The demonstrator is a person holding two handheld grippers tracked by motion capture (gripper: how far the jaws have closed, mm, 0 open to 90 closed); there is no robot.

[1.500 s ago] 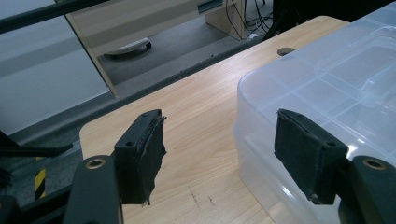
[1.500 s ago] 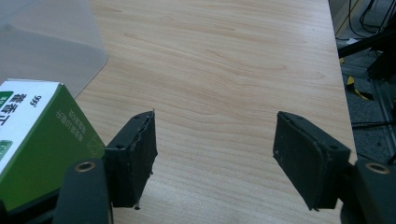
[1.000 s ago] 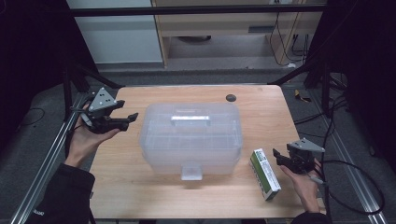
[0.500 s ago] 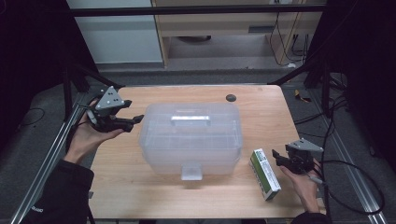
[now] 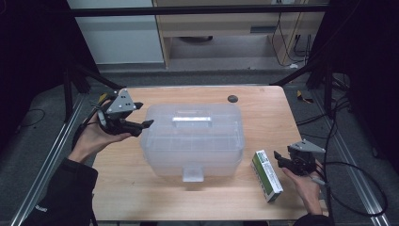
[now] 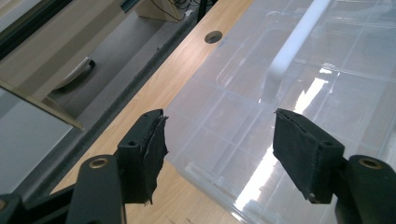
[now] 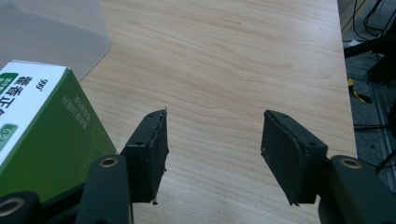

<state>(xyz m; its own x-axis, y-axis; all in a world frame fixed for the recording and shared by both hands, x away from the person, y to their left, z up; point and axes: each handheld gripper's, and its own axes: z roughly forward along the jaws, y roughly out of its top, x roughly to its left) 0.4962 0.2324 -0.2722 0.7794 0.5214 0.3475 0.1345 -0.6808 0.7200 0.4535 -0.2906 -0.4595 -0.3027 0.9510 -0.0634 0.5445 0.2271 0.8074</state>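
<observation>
A clear plastic storage box [image 5: 193, 139] with a lid and a white handle [image 5: 191, 119] stands in the middle of the wooden table. My left gripper [image 5: 142, 114] hovers at the box's left far corner, open, with nothing between its pads. In the left gripper view the box lid [image 6: 303, 70] lies just beyond my open left gripper [image 6: 219, 149]. A green and white carton [image 5: 267, 175] lies flat to the right of the box. My right gripper [image 5: 278, 160] stands open just right of the carton. In the right gripper view the carton [image 7: 42, 126] sits left of my empty right gripper [image 7: 212, 154].
A dark round hole [image 5: 232, 98] sits in the table [image 5: 263, 117] near its far edge. Metal frame rails [image 5: 56, 155] run along both sides of the table. A cabinet [image 5: 226, 33] and cables stand behind it. Bare wood [image 7: 233, 56] lies ahead of the right gripper.
My left gripper has moved right, closer to the clear box's left far corner. The right gripper, the carton and the box have kept still.
</observation>
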